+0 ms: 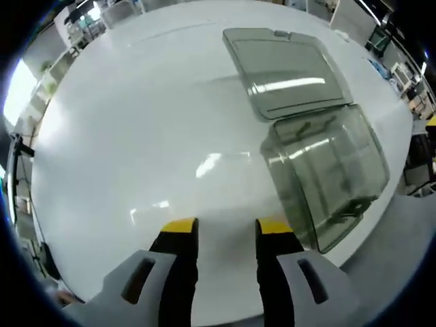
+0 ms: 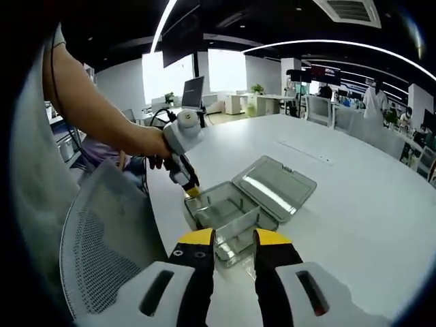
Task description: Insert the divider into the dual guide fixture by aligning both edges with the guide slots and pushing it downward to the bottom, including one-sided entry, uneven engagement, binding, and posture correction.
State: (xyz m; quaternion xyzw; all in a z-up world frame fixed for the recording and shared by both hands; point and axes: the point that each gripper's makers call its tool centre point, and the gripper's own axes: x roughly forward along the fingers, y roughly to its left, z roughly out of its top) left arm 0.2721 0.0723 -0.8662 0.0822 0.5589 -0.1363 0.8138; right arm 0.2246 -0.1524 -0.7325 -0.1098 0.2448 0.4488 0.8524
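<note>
1. Right at the bottom of the left gripper view we see our left tongs (image 1: 226,228), yellow-tipped jaws parted with bare white bench (image 1: 136,136) showing between them, nothing held.

2. Just beyond the right jaw sits the clear smoky plastic box (image 1: 327,170), near the bench edge, with its lid (image 1: 286,68) swung open and lying flat on the far side.

3. Over in the right gripper view, our right tongs (image 2: 235,237) rise from the bottom, jaws parted by a small gap and gripping nothing.

4. Directly past those tips lies the same box (image 2: 228,214), open, close to the bench edge (image 2: 354,225); we can make out a partition standing across its inside, though whether that is the divider fully seated we cannot tell.

5. The lid (image 2: 276,185) lies open to the right of the box, flat on the bench.

6. At the far-left corner of the box, the left tongs (image 2: 192,191) come in, held by a hand (image 2: 153,146), their yellow tip down at the box rim; whether it touches we cannot tell.

7. To the left, beside the bench, stands a grey mesh chair (image 2: 102,238).

8. Farther back: office desks, monitors, bright windows, and a person in white at the far right.
</note>
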